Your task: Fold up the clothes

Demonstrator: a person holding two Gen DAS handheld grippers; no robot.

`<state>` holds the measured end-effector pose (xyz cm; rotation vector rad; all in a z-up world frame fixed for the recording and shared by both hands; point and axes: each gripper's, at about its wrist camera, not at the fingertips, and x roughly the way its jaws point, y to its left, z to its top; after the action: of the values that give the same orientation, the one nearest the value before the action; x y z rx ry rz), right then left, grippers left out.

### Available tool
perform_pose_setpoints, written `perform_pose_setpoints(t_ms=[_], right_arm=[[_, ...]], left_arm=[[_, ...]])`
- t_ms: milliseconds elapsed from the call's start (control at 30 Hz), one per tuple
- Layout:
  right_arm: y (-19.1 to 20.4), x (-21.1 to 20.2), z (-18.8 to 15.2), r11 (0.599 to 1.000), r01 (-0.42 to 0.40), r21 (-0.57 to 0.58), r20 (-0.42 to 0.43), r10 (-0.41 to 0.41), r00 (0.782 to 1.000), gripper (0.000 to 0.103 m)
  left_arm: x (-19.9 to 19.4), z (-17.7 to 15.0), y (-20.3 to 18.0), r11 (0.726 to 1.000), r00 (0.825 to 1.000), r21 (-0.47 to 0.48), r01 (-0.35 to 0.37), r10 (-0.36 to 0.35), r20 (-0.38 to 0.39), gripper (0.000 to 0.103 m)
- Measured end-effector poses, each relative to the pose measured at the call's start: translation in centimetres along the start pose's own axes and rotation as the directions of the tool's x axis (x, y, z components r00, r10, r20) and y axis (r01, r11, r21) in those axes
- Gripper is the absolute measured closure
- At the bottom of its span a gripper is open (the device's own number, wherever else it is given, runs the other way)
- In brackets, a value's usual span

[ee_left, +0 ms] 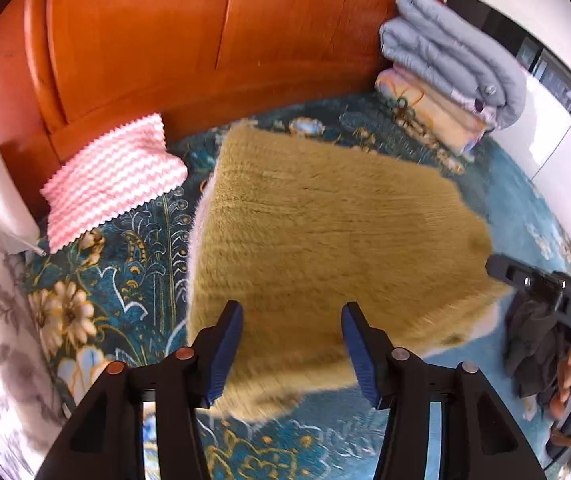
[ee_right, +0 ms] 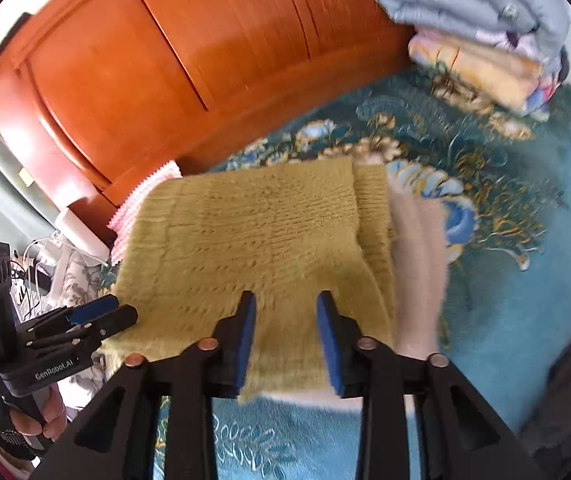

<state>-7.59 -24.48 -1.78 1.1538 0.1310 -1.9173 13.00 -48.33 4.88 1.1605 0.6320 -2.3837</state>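
Observation:
An olive-yellow knit sweater (ee_left: 325, 232) with pale pink parts lies folded on the teal floral bedspread (ee_left: 117, 280). My left gripper (ee_left: 291, 344) is open, its blue pads hovering over the sweater's near edge, holding nothing. My right gripper (ee_right: 285, 336) is also open over the sweater (ee_right: 253, 240) near its front edge, with a pale pink strip (ee_right: 417, 264) to its right. The right gripper shows at the right edge of the left wrist view (ee_left: 541, 288); the left gripper shows at the left of the right wrist view (ee_right: 97, 312).
An orange wooden headboard (ee_left: 205, 40) stands behind. A pink-and-white zigzag cloth (ee_left: 113, 180) lies at the left. A stack of folded blankets (ee_left: 453, 68) sits at the back right. A dark garment (ee_left: 533, 344) lies at the right.

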Motion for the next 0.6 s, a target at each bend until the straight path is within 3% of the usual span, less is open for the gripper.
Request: perform_pose_setpoints(t_ms=[133,233,300,500,567,600], right_arm=[[-0.5,-1.1,-3.0,1.000,0.000,0.014,-0.020,0.001,1.000,0.058],[-1.1,-0.7,-5.1,1.000,0.021,0.016,-0.064,-0.020,0.998,0.056],[-1.7,-0.3,-6.2,0.999,0.020,0.027,-0.086,-0.017,0.996,0.054],[-2.6,0.1,-7.7,0.999,0.043,0.006,-0.100,-0.042,0.994,0.029],[-2.9,0.5,-8.0,0.999,0.047,-0.005,-0.100,-0.048,0.994,0.011],[-3.0,0.7,-8.1,0.999,0.050,-0.011,-0.100,-0.051,0.994,0.010]], left_arm=[[-1.6,-2.0,-1.5,0.999,0.999,-0.031,0.029,-0.028,0.032,0.032],[-1.6,-3.3,-2.3,0.994,0.996,-0.056,0.091,-0.092,-0.001,0.028],[-0.8,-4.2,-2.8,0.993,0.995,-0.071,0.090,-0.092,-0.028,0.027],[0.9,-6.7,-3.7,0.989,0.994,-0.119,0.086,-0.094,-0.057,0.020],[1.5,-7.4,-4.2,0.990,0.995,-0.123,0.073,-0.081,-0.061,0.019],[1.8,-7.7,-4.4,0.990,0.995,-0.124,0.065,-0.073,-0.063,0.015]])
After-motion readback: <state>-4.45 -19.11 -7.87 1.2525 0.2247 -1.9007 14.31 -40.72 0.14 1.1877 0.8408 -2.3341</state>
